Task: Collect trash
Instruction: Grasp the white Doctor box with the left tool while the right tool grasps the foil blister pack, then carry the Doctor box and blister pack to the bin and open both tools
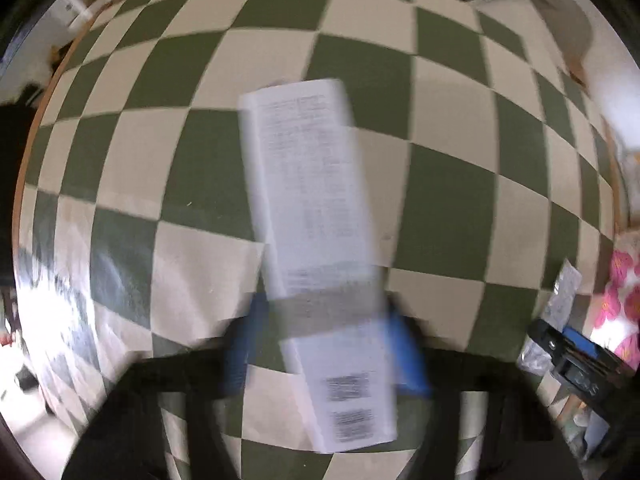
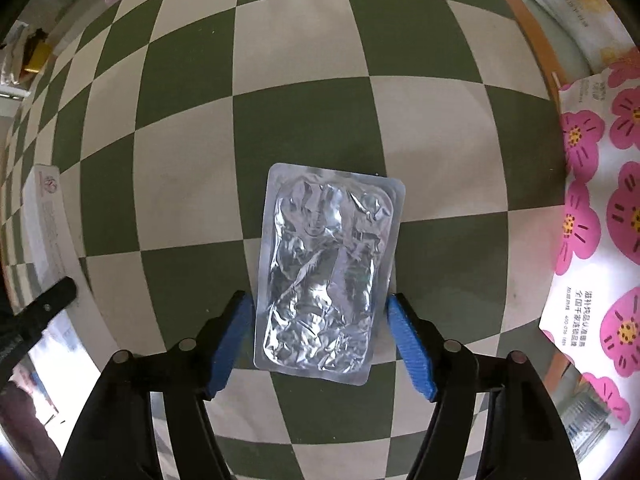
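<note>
Blue-padded fingers of the left gripper point(image 1: 326, 340) are clamping a long white carton point(image 1: 316, 248) across its lower third, the pads pressing on both of its long sides. That carton is sticking forward and slightly left from the grip, printed text and two barcodes facing the camera, and it is hanging above the green-and-cream checkered tablecloth point(image 1: 452, 184); the whole left wrist view is smeared with blur, so finer print cannot be read.

Over on the other side, the right gripper point(image 2: 320, 340) is standing spread wide, its blue pads point(image 2: 234, 340) flanking a crumpled silver foil pouch point(image 2: 324, 272) without clearly touching it; a thin gap is showing on the right side, while the left pad is sitting just beside the pouch's edge. This pouch is lying flat on the checkered cloth, its long axis running away from the camera and its far end tilting a little to the right.

Farther out, a white bag with pink flowers point(image 2: 600, 208) is resting at the right edge of the table, near the wooden rim point(image 2: 520, 16). At the far left of the right wrist view, the white carton is showing again with the other gripper's black arm beside it.
</note>
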{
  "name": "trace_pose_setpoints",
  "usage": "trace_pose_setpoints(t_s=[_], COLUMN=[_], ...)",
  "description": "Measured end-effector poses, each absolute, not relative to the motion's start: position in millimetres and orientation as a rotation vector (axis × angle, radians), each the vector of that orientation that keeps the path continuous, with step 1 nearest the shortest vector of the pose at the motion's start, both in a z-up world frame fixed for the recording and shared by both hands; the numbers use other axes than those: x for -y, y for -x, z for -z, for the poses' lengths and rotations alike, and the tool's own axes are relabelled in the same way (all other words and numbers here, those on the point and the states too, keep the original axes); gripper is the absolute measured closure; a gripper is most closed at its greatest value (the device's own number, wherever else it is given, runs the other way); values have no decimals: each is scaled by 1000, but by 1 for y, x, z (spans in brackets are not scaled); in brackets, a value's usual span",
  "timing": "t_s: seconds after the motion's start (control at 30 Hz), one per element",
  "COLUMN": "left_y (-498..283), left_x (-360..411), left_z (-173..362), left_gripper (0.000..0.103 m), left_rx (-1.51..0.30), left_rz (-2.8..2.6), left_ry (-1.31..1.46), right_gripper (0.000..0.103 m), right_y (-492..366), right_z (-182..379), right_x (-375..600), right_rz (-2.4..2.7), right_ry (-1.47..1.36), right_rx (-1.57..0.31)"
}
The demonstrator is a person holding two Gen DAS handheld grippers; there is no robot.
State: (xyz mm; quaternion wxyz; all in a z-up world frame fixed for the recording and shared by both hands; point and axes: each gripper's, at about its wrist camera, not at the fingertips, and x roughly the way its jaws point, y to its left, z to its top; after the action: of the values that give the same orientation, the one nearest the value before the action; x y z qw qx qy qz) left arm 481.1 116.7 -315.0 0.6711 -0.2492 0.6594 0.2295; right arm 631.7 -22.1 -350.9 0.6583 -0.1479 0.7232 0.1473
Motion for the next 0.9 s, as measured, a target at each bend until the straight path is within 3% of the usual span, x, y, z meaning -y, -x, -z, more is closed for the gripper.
trace_pose_setpoints(t_s=[0.23,0.57,0.9], left_y=[-457,-436,-466], left_x=[-80,-77,-90], left_z=[313,324,339], left_gripper=[57,55,55], left_rx=[-1544,-1555,-1548], left_rz=[-394,-393,-441], left_ry=[328,403,473], right_gripper=[36,35,28], right_y=[-592,-507,-535], right_z=[346,353,355], right_x=[17,34,52], right_rz=[-332,-473,-368], right_ry=[357,545,390], right_rx=[-1541,-1596,-1579])
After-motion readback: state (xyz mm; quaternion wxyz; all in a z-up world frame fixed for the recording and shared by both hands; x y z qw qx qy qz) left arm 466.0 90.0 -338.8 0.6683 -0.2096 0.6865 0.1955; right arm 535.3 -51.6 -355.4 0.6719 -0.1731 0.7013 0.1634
